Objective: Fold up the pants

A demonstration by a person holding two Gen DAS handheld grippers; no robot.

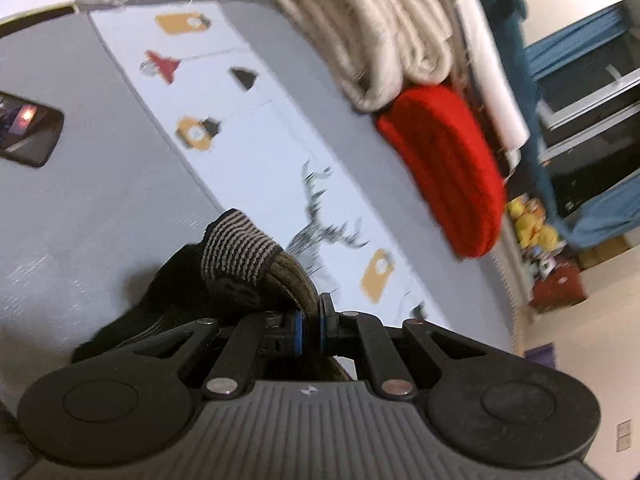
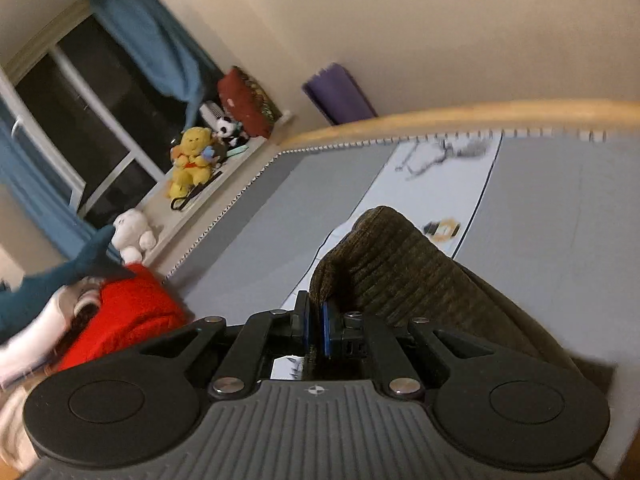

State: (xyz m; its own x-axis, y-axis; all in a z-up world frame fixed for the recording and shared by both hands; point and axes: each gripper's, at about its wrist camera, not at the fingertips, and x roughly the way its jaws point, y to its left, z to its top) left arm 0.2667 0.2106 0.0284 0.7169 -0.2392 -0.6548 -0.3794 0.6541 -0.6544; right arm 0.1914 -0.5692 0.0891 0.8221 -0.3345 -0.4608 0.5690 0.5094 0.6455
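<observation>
The pants are dark olive-brown corduroy with a black-and-grey striped knit band. In the left wrist view my left gripper [image 1: 311, 326] is shut on the pants [image 1: 288, 276] beside the striped band [image 1: 238, 250], with dark cloth hanging to the left above the grey bed. In the right wrist view my right gripper [image 2: 316, 330] is shut on a fold of the corduroy pants [image 2: 384, 264], which bulges up and trails off to the right over the bed.
The bed has a grey cover [image 1: 80, 208] with a white printed strip [image 1: 256, 128]. A beige folded blanket [image 1: 368, 36] and a red knit garment [image 1: 448, 168] lie along its edge. A phone [image 1: 28, 128] lies at left. Plush toys [image 2: 192, 160] sit on a windowsill.
</observation>
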